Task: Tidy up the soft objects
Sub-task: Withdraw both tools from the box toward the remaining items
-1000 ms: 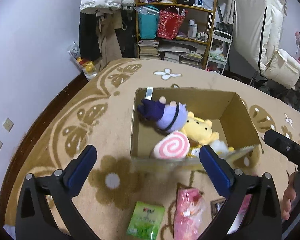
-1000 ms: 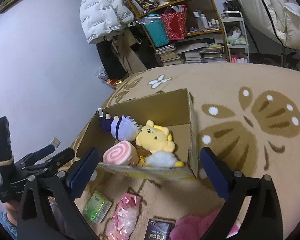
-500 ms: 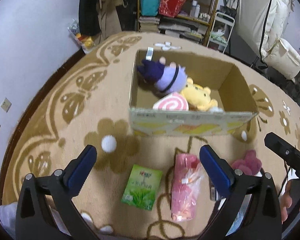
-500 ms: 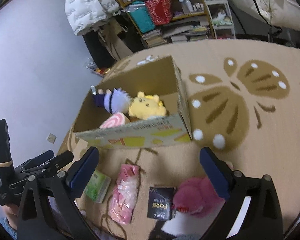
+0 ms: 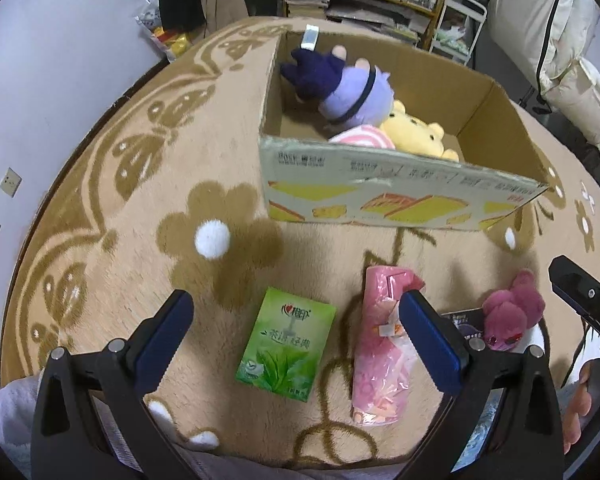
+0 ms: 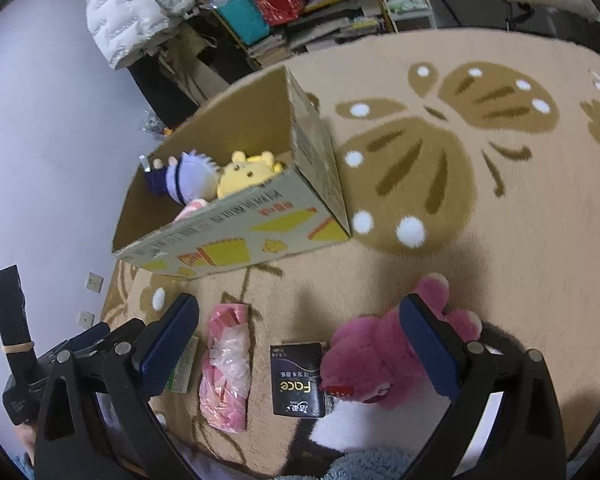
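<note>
Left gripper (image 5: 296, 332) lower left of its frame, fingers spread wide, holding nothing, above green tea tissue pack (image 5: 287, 345) lying flat on the rug (image 5: 140, 208). Just right of it, pink plastic packet (image 5: 382, 354), lower center. Cardboard box (image 5: 380, 196) upper center, holding purple-haired doll (image 5: 340, 88), pink swirl plush (image 5: 364, 140) and yellow bear plush (image 5: 416, 130), packed touching. Black Face tissue pack (image 6: 298, 380) lower center of right view, touching magenta bear plush (image 6: 372, 360) on rug, lower right. Right gripper (image 6: 300, 336) fingers wide apart, empty; right finger overlaps the magenta bear in view, contact unclear.
</note>
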